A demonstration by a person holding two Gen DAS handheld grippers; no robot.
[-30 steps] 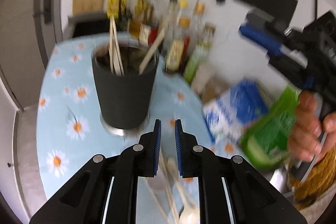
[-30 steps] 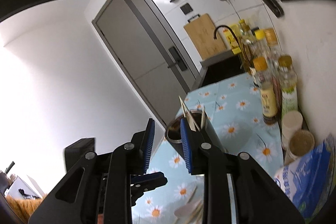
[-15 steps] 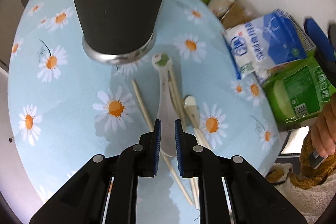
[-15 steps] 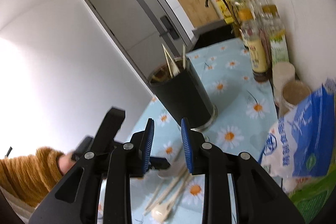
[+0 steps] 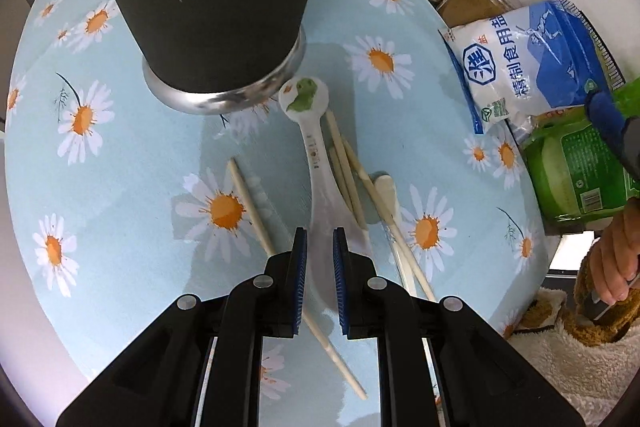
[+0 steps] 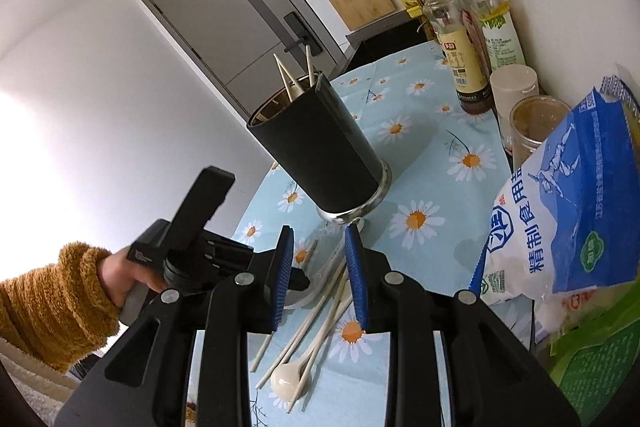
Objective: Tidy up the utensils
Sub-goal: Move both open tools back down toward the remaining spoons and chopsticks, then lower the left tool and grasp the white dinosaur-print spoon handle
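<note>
A black utensil cup (image 5: pixel 216 7) (image 6: pixel 320 155) stands on the daisy tablecloth (image 5: pixel 120 167) with chopsticks (image 6: pixel 288 75) sticking out of it. In front of it lie a white ceramic spoon (image 5: pixel 316 155) with a green motif, several loose chopsticks (image 5: pixel 348 171) (image 6: pixel 316 311) and a small white spoon (image 5: pixel 386 187) (image 6: pixel 286 379). My left gripper (image 5: pixel 320 239) points steeply down over the ceramic spoon's wide end, its jaws a narrow gap apart with nothing between them. My right gripper (image 6: pixel 320 239) hovers lower right of the cup, open and empty, above the loose utensils.
A blue and white salt bag (image 5: pixel 532 67) (image 6: pixel 560 227) and a green packet (image 5: pixel 580 167) lie at the right. Bottles (image 6: pixel 464 39) and two jars (image 6: pixel 536 123) line the wall. The table's rounded edge (image 5: pixel 24 227) falls off at the left. An orange fuzzy sleeve (image 6: pixel 52 303) holds the left gripper.
The left gripper tipped from facing the cup to looking down, and sank toward the spoon and chopsticks. The right gripper sank and tilted down toward the table. Neither gripper's jaws changed.
</note>
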